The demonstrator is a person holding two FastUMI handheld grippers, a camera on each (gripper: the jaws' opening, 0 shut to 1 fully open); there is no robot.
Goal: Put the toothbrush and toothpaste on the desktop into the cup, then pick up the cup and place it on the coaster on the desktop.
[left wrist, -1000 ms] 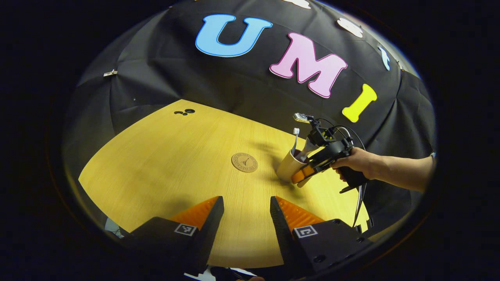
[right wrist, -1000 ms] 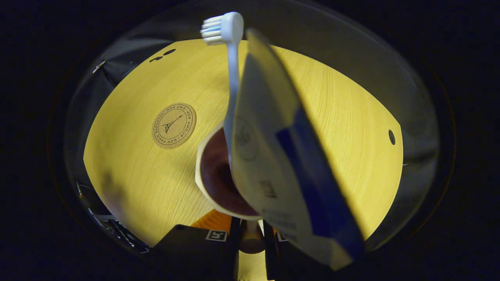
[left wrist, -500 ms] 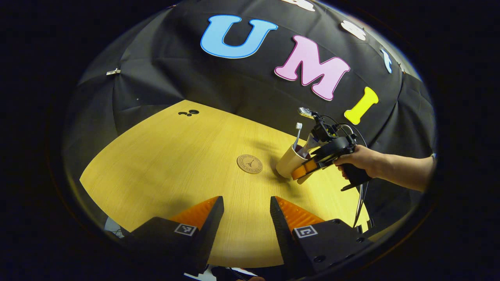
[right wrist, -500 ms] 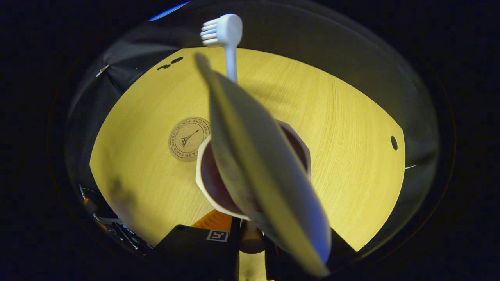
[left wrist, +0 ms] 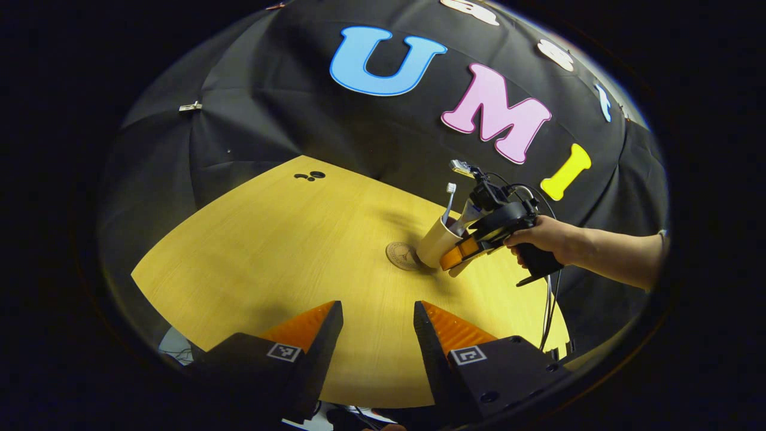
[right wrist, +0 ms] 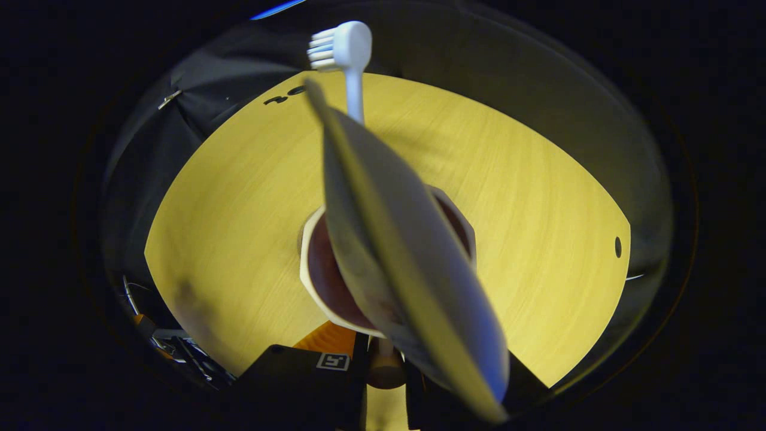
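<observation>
Cup [left wrist: 437, 242]: in the left gripper view it is ahead of my left tongs and off to their right, tilted, its lower edge over or touching the near rim of the coaster [left wrist: 402, 255]; I cannot tell whether it rests there or hangs just above.
Toothbrush [left wrist: 450, 200]: standing in the cup, bristles up.
Toothpaste [left wrist: 468, 215]: in the cup beside the brush, leaning toward my right hand [left wrist: 541, 238].
Right tongs [left wrist: 458, 260]: clamped on the cup's handle side, my hand wrapped round the grip behind them.
Left tongs [left wrist: 378, 326]: fingers spread apart, nothing between them, hanging above the near part of the desk [left wrist: 257, 251].

Cup [right wrist: 312, 263], right gripper view: directly in front of my right tongs [right wrist: 386, 359], its dark inside facing the camera.
Grip: both fingers close together on the cup's handle, squeezing it.
Toothbrush [right wrist: 347, 57]: rising out of the cup, head at the far end.
Toothpaste [right wrist: 407, 281]: a blurred tube slanting across the cup's mouth, very near the lens.
Desk [right wrist: 239, 197]: yellow wood all round the cup.
</observation>
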